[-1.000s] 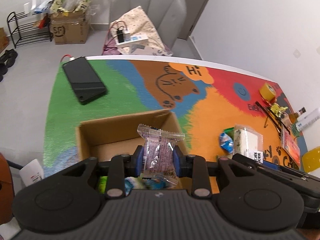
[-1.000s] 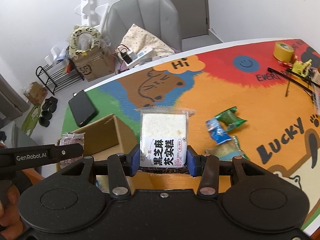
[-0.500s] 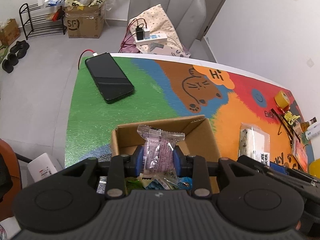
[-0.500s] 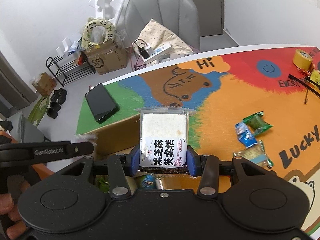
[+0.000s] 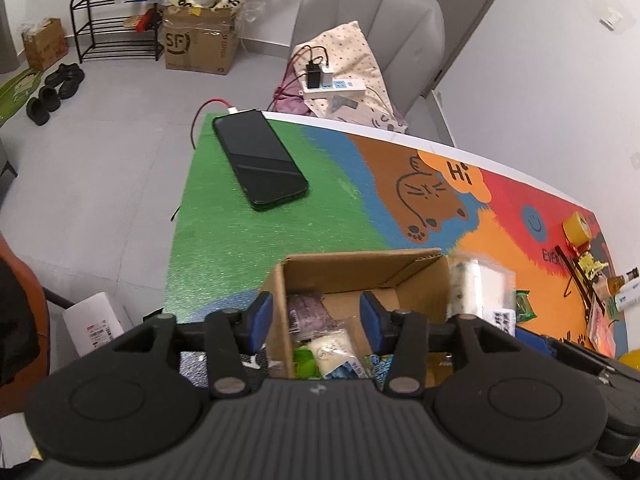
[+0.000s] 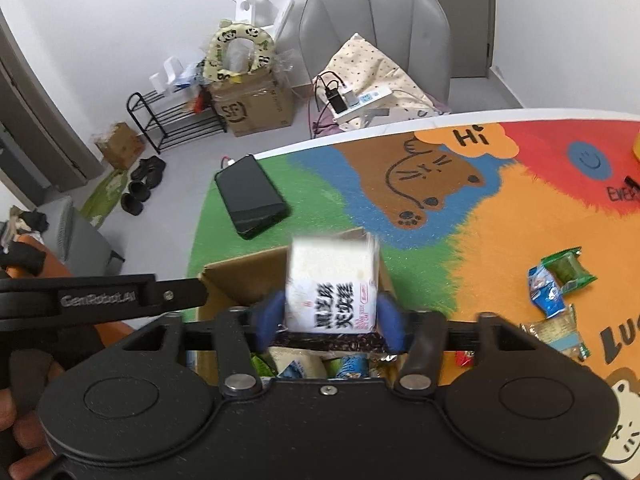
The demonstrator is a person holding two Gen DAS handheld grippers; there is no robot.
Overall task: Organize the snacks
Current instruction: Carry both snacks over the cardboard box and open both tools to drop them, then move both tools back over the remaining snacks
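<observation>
An open cardboard box (image 5: 360, 270) stands on the colourful mat and holds several snack packets. My left gripper (image 5: 316, 320) hangs over it with its jaws opening and nothing between the pads. Below them the purple snack packet (image 5: 308, 312) lies inside the box. My right gripper (image 6: 331, 320) is over the same box (image 6: 240, 276), jaws opening. The white black-sesame cake packet (image 6: 332, 284) sits blurred and tilted between its blue pads (image 6: 272, 316), which no longer press on it. In the left wrist view that packet (image 5: 480, 292) shows just right of the box.
A black phone (image 5: 260, 164) on a red cable lies on the green part of the mat. Loose green and blue snack packets (image 6: 560, 280) lie to the right of the box. A yellow tape roll (image 5: 576, 226) and small items sit at the far right edge.
Both grippers travelled left until they were over the box. The left jaws spread and the purple packet dropped into the box. The right jaws widened and the white packet tipped loose.
</observation>
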